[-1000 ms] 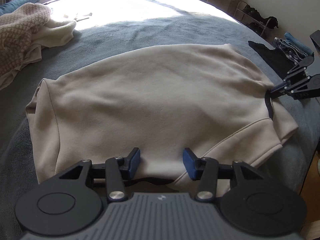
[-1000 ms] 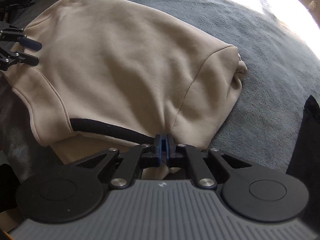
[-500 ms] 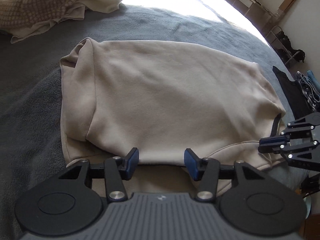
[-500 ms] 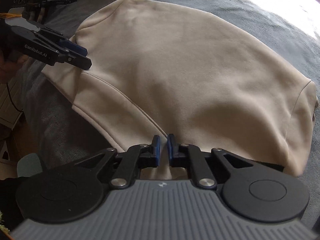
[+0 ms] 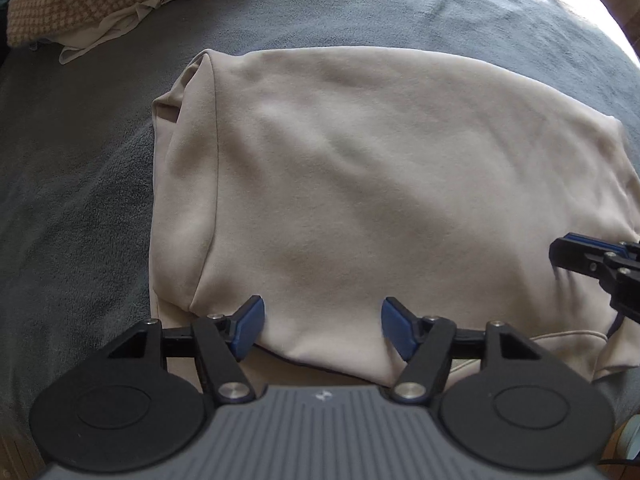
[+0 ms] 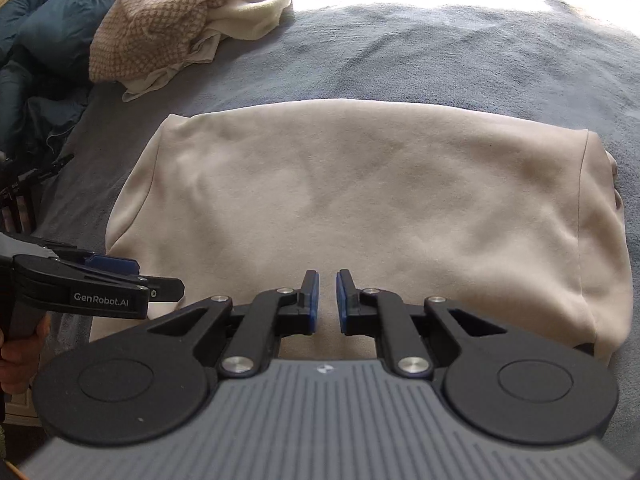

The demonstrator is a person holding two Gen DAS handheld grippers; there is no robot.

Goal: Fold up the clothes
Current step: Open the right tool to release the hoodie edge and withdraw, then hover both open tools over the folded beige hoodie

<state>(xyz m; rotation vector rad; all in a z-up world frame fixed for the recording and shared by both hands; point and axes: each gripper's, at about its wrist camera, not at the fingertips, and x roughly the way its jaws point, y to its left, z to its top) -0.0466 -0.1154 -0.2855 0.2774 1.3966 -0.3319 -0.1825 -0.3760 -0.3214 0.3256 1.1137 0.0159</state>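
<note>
A beige sweatshirt (image 5: 380,184) lies folded in a flat rectangle on the grey bedspread (image 5: 80,208). My left gripper (image 5: 322,330) points down over the near edge of the sweatshirt. Its jaws are opening wide, and the cloth lies under the blue pads, not pinched. In the right wrist view the sweatshirt (image 6: 360,200) fills the middle. My right gripper (image 6: 327,300) hovers at its near edge, jaws a narrow gap apart with nothing between them. The left gripper (image 6: 152,280) shows there at the sweatshirt's left corner. The right gripper (image 5: 560,254) enters the left wrist view at the far right.
A pile of loose clothes, a checked knit on cream garments (image 6: 168,32), lies beyond the sweatshirt at the back left. A dark blue duvet (image 6: 40,40) is bunched at the left. A person's hand (image 6: 16,360) holds the left gripper's handle. Bright sunlight washes out the far bedspread.
The right gripper, shut on the sweatshirt's black-trimmed edge a second ago, has let go and its jaws have parted slightly. Both grippers swung round to the near edge. The left jaws have widened.
</note>
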